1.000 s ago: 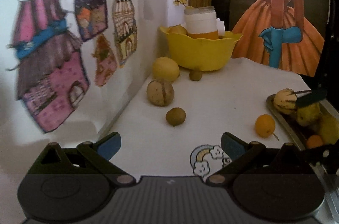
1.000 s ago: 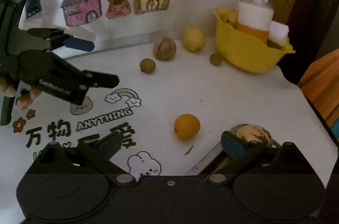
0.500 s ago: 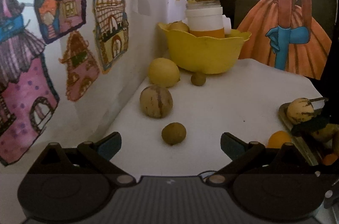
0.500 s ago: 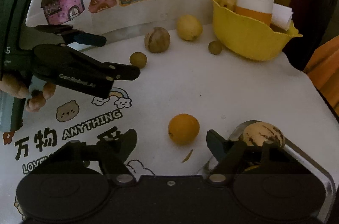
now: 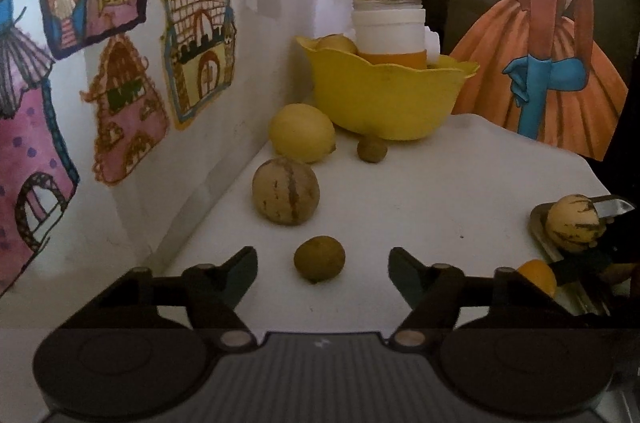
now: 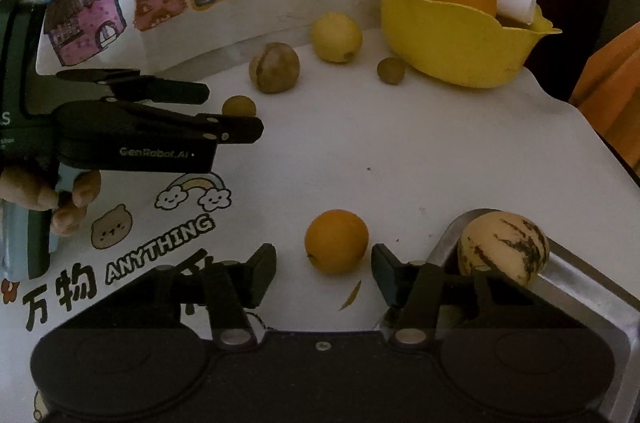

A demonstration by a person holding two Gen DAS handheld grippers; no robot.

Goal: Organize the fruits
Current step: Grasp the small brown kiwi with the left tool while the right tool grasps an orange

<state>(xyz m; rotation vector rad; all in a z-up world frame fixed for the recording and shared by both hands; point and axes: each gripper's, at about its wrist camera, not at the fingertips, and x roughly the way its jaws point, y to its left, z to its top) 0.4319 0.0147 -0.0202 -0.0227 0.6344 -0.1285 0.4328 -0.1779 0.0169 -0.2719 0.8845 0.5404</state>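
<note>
A small brown round fruit [image 5: 319, 259] lies on the white table between and just ahead of my left gripper [image 5: 322, 265]; its jaws are closing, with gaps on both sides of the fruit. An orange [image 6: 336, 241] sits just ahead of my right gripper [image 6: 323, 273], whose jaws are closing too, the pads clear of it. The left gripper [image 6: 234, 113] also shows in the right wrist view, around the brown fruit [image 6: 239, 105]. Farther back lie a striped melon-like fruit [image 5: 285, 191], a lemon [image 5: 302, 133] and another small brown fruit [image 5: 372, 149].
A metal tray [image 6: 592, 287] at the right holds a striped fruit [image 6: 503, 251]. A yellow bowl [image 5: 384, 95] with a white jar [image 5: 388, 27] stands at the back corner. A wall with house drawings runs along the left. A hand [image 6: 48, 199] holds the left gripper.
Both grippers moved forward and lower toward their fruits, and both sets of jaws narrowed. The brown fruit and the orange now sit right between the fingertips.
</note>
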